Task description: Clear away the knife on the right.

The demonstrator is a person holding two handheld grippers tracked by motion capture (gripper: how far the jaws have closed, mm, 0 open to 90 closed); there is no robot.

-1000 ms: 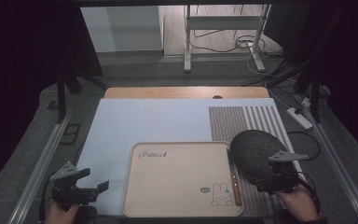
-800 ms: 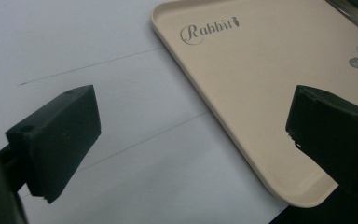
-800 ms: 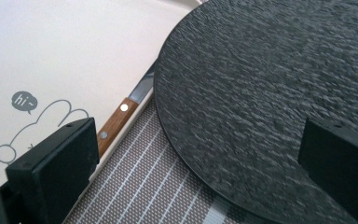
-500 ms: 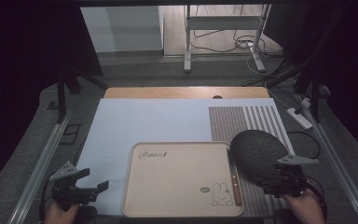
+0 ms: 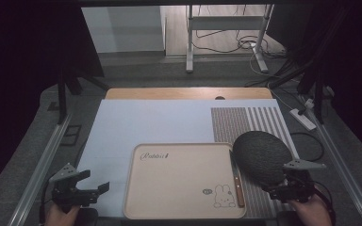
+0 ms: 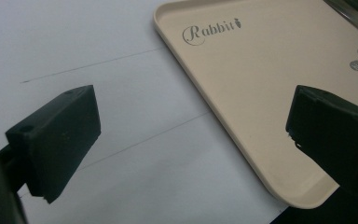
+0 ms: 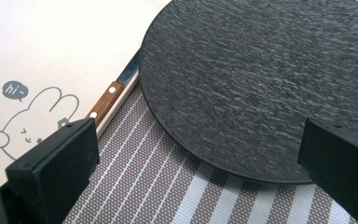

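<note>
Right tongs (image 5: 275,188): jaws wide apart, empty, low over the striped grey placemat (image 7: 168,186). Round black textured slate plate (image 7: 261,84): directly ahead of them. Wooden-handled knife (image 7: 107,100): ahead, leftward, on cream rectangular rabbit-print tray (image 5: 179,188). Left tongs (image 5: 99,189): wide open, empty; tray corner ahead, rightward.

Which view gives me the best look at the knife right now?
The high view: the knife lies whole along the right rim of the tray, blade toward the black plate. The right gripper view catches part of its wooden handle and blade, the tip hidden by the plate.
</note>
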